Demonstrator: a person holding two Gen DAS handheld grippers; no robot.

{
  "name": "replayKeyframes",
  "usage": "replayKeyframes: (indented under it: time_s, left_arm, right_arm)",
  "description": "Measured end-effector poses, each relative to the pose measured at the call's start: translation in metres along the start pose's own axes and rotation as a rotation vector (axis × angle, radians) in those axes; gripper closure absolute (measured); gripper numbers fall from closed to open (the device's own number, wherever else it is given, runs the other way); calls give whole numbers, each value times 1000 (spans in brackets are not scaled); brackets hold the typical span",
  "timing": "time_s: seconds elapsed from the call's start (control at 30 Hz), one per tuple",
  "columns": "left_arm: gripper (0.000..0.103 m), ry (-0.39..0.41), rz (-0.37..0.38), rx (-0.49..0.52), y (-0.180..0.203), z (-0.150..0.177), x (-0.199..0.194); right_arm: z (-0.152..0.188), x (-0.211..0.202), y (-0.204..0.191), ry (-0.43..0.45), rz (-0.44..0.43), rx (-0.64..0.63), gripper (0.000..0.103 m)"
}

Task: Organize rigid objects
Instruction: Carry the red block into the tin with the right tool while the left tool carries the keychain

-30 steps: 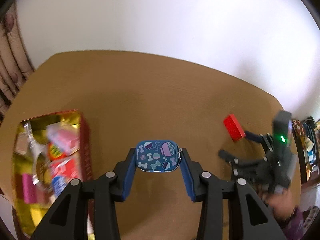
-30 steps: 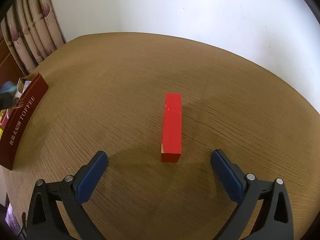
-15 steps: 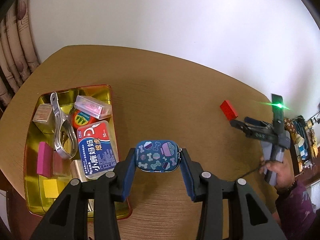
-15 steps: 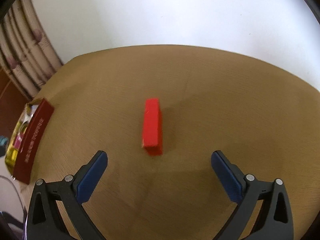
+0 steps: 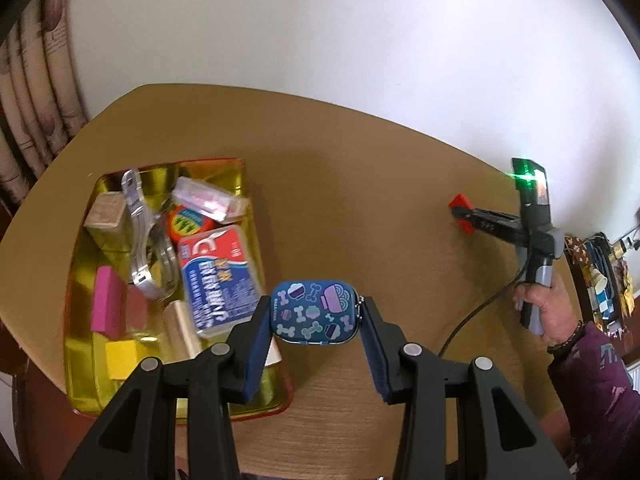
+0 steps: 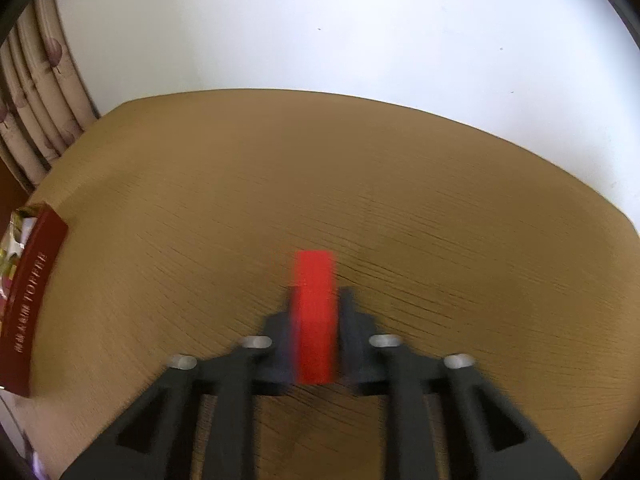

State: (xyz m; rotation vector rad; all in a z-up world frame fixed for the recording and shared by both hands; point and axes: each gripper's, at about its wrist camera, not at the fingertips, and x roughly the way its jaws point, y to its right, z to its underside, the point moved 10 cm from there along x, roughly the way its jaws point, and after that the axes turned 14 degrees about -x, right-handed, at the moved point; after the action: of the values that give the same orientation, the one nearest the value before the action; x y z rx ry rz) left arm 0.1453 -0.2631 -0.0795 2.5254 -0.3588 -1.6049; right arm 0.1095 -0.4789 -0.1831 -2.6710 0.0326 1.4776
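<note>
Right gripper (image 6: 314,320) and red block (image 6: 314,316): motion-blurred, edges smeared. Tin (image 6: 28,300): cut by the left frame edge, small lettering unreadable. Shelf clutter (image 5: 604,276) beyond the desk (image 5: 360,200): too small to identify.

- The tin tray (image 5: 256,216) sits on the table (image 5: 360,184), left side.
- A dental floss box (image 5: 218,280), metal clip (image 5: 150,240) and small blocks lie inside it.
- The block (image 6: 314,316) lies on the table, far right of the tray.

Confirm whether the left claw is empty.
No, the left claw is shut on a blue patterned case.
</note>
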Motion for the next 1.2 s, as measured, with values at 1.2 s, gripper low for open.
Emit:
replayKeyframes:
  time_s: [1.2]
  left_arm:
    - [59, 111, -177, -95, -155, -4, 6]
  right_arm:
    - [-88, -68, -357, 89, -539, -273, 89]
